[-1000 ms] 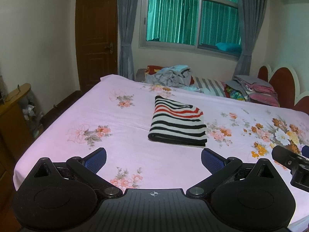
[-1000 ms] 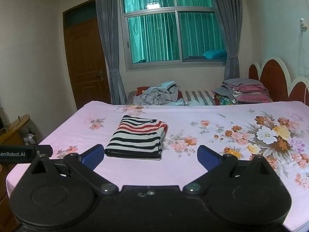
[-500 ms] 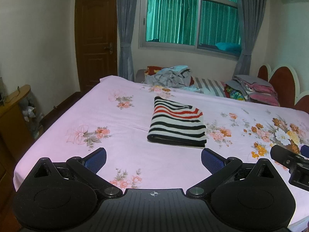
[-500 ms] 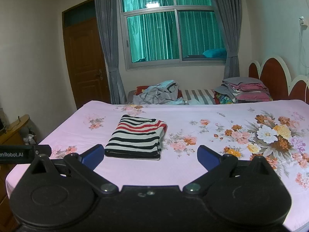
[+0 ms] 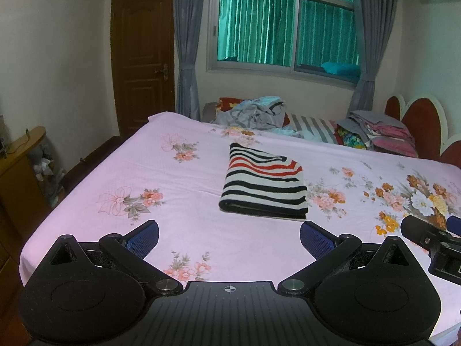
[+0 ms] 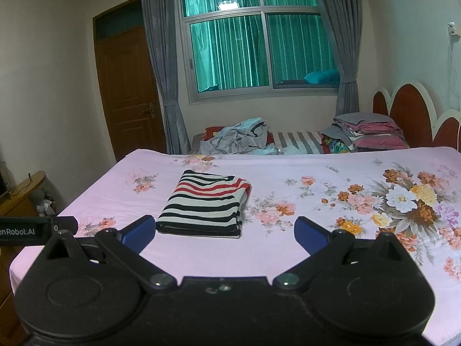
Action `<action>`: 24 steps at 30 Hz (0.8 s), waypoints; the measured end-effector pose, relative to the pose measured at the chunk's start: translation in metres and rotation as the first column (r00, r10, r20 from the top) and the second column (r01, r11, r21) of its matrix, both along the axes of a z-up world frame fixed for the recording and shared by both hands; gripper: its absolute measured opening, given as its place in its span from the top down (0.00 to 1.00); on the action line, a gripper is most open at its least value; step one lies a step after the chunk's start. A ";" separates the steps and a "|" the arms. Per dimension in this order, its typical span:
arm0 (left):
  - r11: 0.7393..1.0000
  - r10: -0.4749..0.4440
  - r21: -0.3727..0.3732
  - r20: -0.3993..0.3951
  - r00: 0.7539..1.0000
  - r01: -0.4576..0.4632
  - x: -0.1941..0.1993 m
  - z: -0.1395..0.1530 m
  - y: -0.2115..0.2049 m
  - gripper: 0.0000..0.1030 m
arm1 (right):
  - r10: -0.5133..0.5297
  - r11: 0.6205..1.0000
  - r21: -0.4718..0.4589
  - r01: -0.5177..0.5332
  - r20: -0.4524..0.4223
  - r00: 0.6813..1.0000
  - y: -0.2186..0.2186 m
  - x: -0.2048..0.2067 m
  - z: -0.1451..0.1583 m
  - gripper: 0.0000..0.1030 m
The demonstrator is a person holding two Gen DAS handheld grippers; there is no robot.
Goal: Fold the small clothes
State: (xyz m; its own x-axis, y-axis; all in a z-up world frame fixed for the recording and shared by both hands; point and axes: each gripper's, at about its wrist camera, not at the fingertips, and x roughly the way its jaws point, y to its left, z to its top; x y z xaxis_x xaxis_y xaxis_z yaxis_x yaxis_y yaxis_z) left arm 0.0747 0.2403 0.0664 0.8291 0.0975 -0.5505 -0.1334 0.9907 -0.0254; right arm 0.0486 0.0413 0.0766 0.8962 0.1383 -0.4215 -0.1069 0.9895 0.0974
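While both grippers hang above the near edge of the bed [image 5: 86, 190], the striped top [image 5: 263, 189] lies folded in a neat block in the middle of the pink flowery sheet. It has black, white and red stripes, and nothing is touching it.

The left gripper [image 5: 229, 235] is spread wide and holds nothing. The right gripper [image 6: 224, 230] is spread wide too, and it is empty as well. From the right wrist view, the striped top sits just past the left blue pad. A bit of the right gripper also peeks in at the right edge of the left wrist view, so the two tools are side by side.

I think this piece is done. More work waits at the far side: a messy heap of clothes [image 5: 253, 112] lies by the window, and a tidy stack [image 5: 380, 132] rests near the headboard.

What could go wrong? To reach the messy heap, the grippers must go over the folded top. If one dips low, it could bump the block and push it open, and the fold would be lost. The heap looks tangled too, so a pinch there might catch two pieces at once and drag both. Pulling fast could also wrinkle the sheet under the folded top and slide it. Going high and slow would be safer, I think.
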 end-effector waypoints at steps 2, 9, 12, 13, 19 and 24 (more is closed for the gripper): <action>1.000 -0.002 0.000 -0.002 1.000 0.002 0.001 -0.001 -0.001 0.00 | 0.001 1.000 0.001 -0.001 -0.002 1.000 0.000 0.002 -0.001 0.00; 1.000 -0.005 -0.001 -0.007 1.000 0.005 0.005 -0.002 -0.002 0.00 | 0.000 1.000 0.002 0.000 -0.009 1.000 0.000 0.005 -0.003 0.00; 1.000 -0.007 -0.003 -0.015 1.000 0.007 0.009 -0.003 -0.003 0.00 | 0.000 1.000 0.005 0.000 -0.013 1.000 -0.002 0.008 -0.004 0.00; 1.000 -0.008 -0.002 -0.016 1.000 0.008 0.010 -0.004 -0.003 0.00 | -0.001 1.000 0.005 0.001 -0.015 1.000 -0.002 0.009 -0.004 0.00; 1.000 -0.031 0.000 -0.014 0.999 0.031 0.019 -0.007 -0.005 0.00 | 0.000 1.000 0.008 0.000 -0.023 1.000 -0.002 0.015 -0.006 0.00; 0.999 -0.045 0.027 -0.017 0.999 0.045 0.035 -0.014 -0.007 0.00 | -0.006 1.000 0.013 0.006 -0.042 0.999 -0.004 0.027 -0.012 0.00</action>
